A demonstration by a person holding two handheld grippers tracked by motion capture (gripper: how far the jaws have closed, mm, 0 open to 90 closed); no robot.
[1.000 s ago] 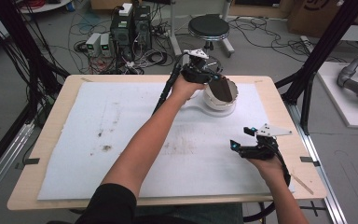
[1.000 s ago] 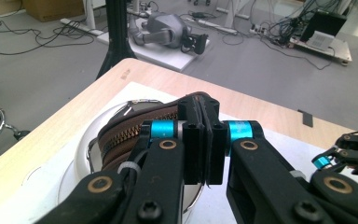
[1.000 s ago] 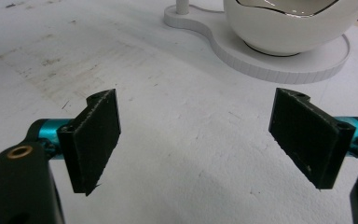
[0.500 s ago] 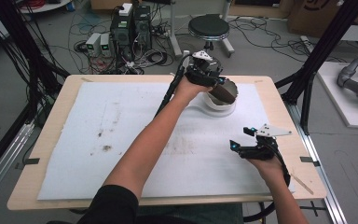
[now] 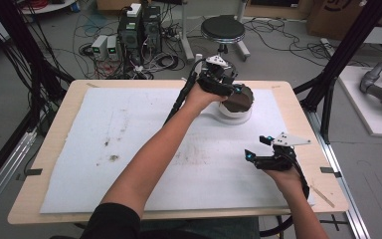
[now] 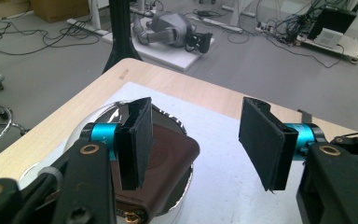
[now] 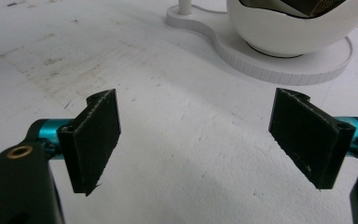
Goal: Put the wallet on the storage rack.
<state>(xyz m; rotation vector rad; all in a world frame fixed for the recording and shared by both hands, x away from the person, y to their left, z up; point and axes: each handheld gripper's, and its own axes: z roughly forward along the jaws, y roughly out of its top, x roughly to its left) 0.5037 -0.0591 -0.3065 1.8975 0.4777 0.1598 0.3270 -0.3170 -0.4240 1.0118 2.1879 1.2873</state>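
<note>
Your left gripper point(image 6: 193, 140) hangs with jaws spread just above the brown wallet point(image 6: 165, 161), which lies in the white bowl point(image 5: 235, 113) near the table's point(image 5: 49, 144) far right corner. Your right gripper point(image 7: 205, 140), also spread, hovers near the right edge.

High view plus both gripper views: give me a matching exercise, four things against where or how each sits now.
Things:
1. left gripper
2. right gripper
3. dark brown leather pouch
4. round black stool

States:
A. lying in the white round bowl
B. on the floor beyond the table's far edge
C. open, over bare white foam sheet
D. open, above the bowl

Pairs: 1-D, 2-C, 3-A, 4-B
</note>
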